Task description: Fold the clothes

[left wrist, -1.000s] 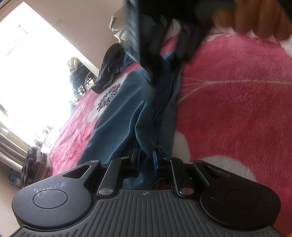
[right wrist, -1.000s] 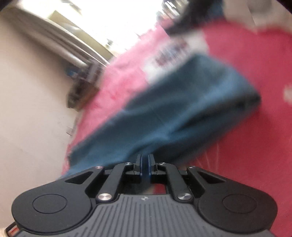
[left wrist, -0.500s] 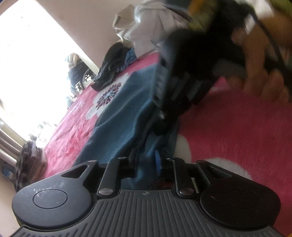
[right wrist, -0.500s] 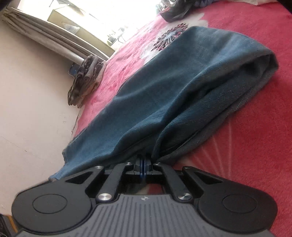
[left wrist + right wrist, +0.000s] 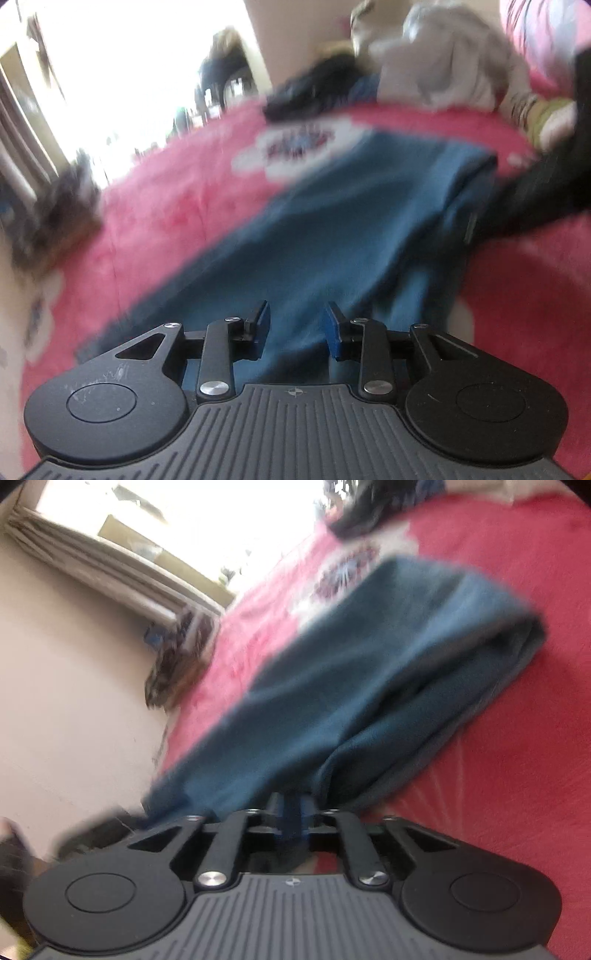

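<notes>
The jeans (image 5: 369, 686) lie doubled lengthwise on the pink blanket (image 5: 517, 738). The right gripper (image 5: 291, 812) is clamped on their near hem; the left gripper (image 5: 297, 325) stands apart above the cloth (frames blurred). Judged step: a fold in progress. Next: carry the hem toward the far end.

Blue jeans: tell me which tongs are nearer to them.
Right. The right tongs are shut on the blue jeans; the left tongs are open just above them, gripping nothing.

Jeans (image 5: 332, 229): blue denim. Blanket (image 5: 177, 221) on bed: pink, with white flower motif (image 5: 295, 147), dark-centred. Garment (image 5: 306, 92) at far edge: black. Tongs pads (image 5: 334, 328): blue.
</notes>
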### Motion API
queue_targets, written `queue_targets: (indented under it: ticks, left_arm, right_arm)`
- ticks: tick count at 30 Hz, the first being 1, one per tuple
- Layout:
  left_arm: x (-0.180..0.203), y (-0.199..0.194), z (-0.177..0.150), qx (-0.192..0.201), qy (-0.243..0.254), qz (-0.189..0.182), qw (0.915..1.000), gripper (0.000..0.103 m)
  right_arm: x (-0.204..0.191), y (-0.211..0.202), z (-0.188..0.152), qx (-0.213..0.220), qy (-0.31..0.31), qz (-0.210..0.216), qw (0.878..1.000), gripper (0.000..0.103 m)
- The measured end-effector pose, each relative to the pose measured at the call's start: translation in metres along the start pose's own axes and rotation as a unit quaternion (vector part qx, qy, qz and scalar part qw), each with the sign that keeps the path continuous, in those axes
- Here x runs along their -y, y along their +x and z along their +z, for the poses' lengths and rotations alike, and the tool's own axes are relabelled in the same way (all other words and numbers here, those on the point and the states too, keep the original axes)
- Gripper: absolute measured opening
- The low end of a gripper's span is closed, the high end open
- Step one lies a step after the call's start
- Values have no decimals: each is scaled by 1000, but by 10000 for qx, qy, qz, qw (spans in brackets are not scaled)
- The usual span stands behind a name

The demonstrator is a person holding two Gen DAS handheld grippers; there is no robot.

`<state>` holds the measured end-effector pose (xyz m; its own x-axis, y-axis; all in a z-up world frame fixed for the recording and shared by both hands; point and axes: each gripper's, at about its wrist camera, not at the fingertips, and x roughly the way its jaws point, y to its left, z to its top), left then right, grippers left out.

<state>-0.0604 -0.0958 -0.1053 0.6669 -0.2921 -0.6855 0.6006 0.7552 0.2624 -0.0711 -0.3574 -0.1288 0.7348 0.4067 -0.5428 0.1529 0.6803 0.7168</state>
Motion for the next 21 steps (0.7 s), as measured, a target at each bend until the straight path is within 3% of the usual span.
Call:
queue_targets:
  ticks: [2, 4, 6, 11, 17, 21]
  left_arm:
    - [0, 0, -7, 35, -45, 0, 10000, 31]
    - [-1, -2, -11, 80, -95, 0, 9999, 32]
    - [-5, -1, -12, 62, -218, -37, 9997, 32]
    - [-9, 0, -13, 42, -370, -89, 9993, 34]
    - [-7, 5, -11, 31, -356, -26, 9994, 34]
    - [-6, 4, -11, 25, -348, 0, 9994, 34]
  right_arm:
    - [1, -17, 8, 306, 126, -68, 9994, 41]
    - [6, -33, 17, 626, 339, -176, 9973, 43]
    - [25, -42, 22, 875, 969, -395, 9907, 49]
    - [69, -34, 17, 932, 2327, -599, 9662, 51]
    - [66, -10, 22, 1174, 2351, -533, 9634, 70]
    - [68, 3, 34, 1292, 2267, -528, 9639, 72]
